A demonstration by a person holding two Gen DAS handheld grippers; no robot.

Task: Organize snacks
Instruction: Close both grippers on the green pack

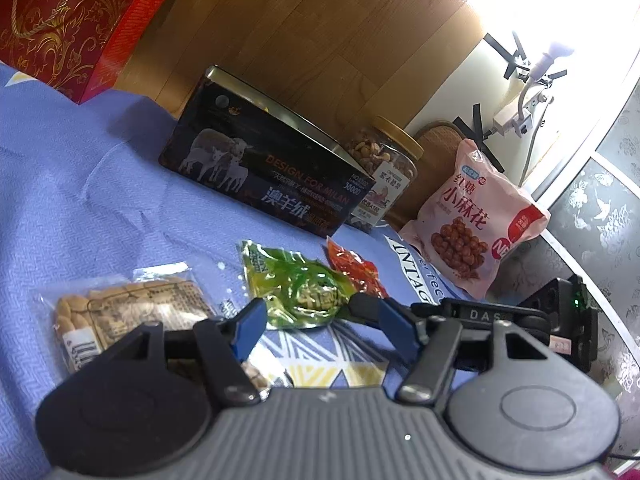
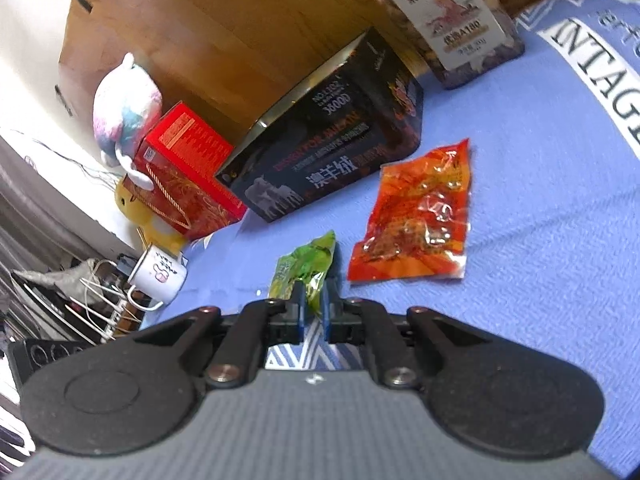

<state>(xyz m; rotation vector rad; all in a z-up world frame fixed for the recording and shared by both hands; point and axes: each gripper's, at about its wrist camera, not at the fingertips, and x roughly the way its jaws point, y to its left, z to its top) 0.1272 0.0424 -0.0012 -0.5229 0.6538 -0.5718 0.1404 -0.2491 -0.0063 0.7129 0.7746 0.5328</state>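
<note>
A green snack packet [image 1: 298, 290] [image 2: 310, 268] lies on the blue cloth [image 1: 100, 184]. My right gripper [image 2: 313, 306] is shut on the packet's near edge, and green foil shows between its blue pads. Its black body [image 1: 492, 316] reaches in from the right in the left wrist view. My left gripper [image 1: 318, 316] stands open, with the packet's near end between its blue pads, which do not press on it. An orange-red packet [image 1: 356, 270] [image 2: 416, 216] lies just right of the green one. A clear bag of twisted biscuits [image 1: 120, 312] lies to the left.
A black box [image 1: 264, 160] [image 2: 332, 148] stands behind the packets, with a nut jar [image 1: 384, 164] [image 2: 452, 20] beside it. A pink snack bag [image 1: 472, 224] leans at the right. A red gift box [image 1: 68, 20] [image 2: 184, 176], a plush toy [image 2: 124, 108] and a white mug [image 2: 158, 278] sit at the left.
</note>
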